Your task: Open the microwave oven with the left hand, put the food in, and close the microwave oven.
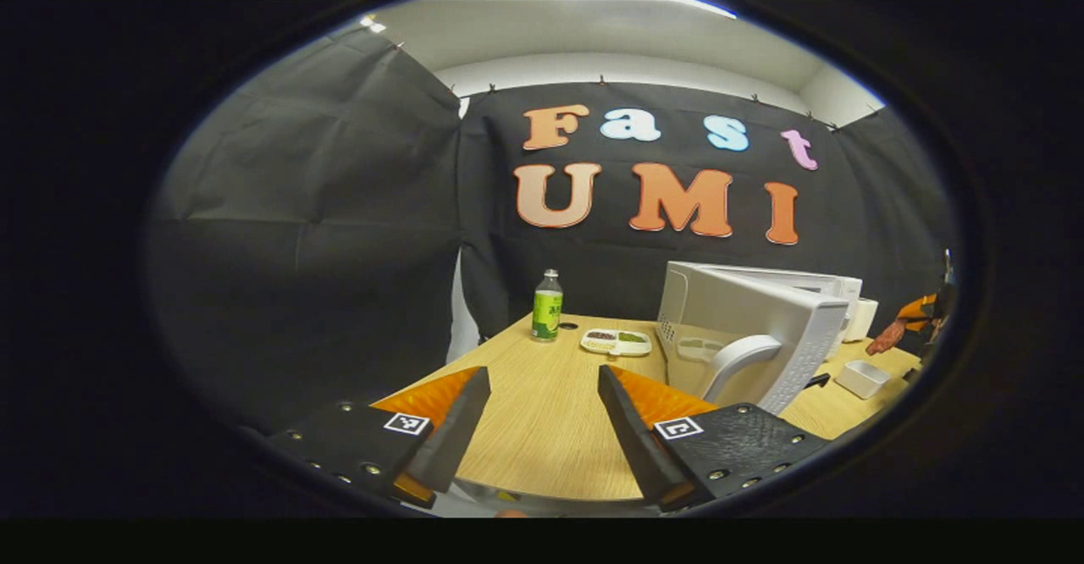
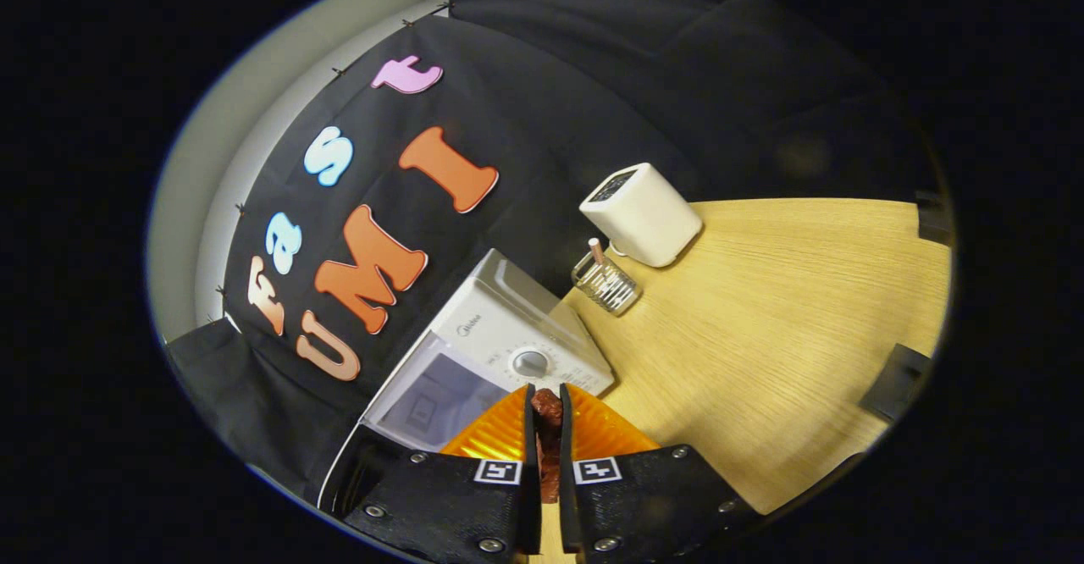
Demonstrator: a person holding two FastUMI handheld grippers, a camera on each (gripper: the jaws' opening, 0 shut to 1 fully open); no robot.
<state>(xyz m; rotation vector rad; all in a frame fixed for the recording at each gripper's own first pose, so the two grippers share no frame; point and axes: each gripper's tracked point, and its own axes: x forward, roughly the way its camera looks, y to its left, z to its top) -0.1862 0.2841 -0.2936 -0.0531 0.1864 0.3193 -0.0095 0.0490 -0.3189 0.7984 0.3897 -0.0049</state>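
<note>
My left hand-held gripper (image 1: 542,428) hangs level above the near edge of the desk (image 1: 542,411), its two fingers wide apart with nothing between them. Just to its right stands the white microwave oven (image 1: 754,327), door swung open toward me, curved handle (image 1: 735,359) close by. My right hand-held gripper (image 2: 549,428) is tilted, pointing at the microwave's dial (image 2: 531,363). Its fingers are squeezed on a dark reddish piece of food (image 2: 548,441).

We are seeing the bottle (image 1: 547,305) standing on the table (image 1: 542,428) left of the divided tray (image 1: 616,342), and the microwave (image 1: 745,327) sitting right of that tray, its door (image 1: 754,340) swung open.
</note>
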